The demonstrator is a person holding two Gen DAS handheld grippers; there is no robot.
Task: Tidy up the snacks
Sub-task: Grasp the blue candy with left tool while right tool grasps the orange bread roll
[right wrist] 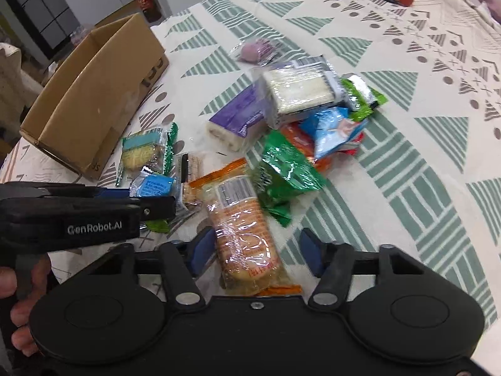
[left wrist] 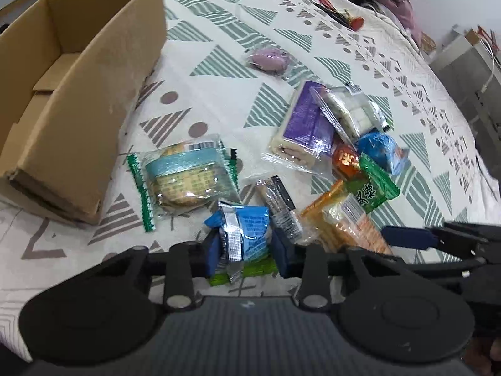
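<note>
A heap of wrapped snacks lies on the patterned cloth. In the left wrist view my left gripper [left wrist: 247,250] has its blue pads against both sides of a blue snack packet [left wrist: 250,228], which lies on a green packet [left wrist: 250,271]. From the right wrist view, the left gripper [right wrist: 150,197] shows at the left edge with the blue snack packet [right wrist: 158,185] at its tips. My right gripper [right wrist: 256,250] straddles an orange cracker packet [right wrist: 241,232]. Its left pad is at the wrapper and its right pad stands clear of it. The right gripper's finger [left wrist: 407,238] also shows in the left wrist view.
An open cardboard box [left wrist: 62,100] stands at the left, its inside bare where visible. A green-edged biscuit pack [left wrist: 184,178], a purple roll cake [left wrist: 307,122], a green bag [right wrist: 281,169] and a pink bun [left wrist: 269,59] lie around. A hand [right wrist: 15,310] holds the left gripper.
</note>
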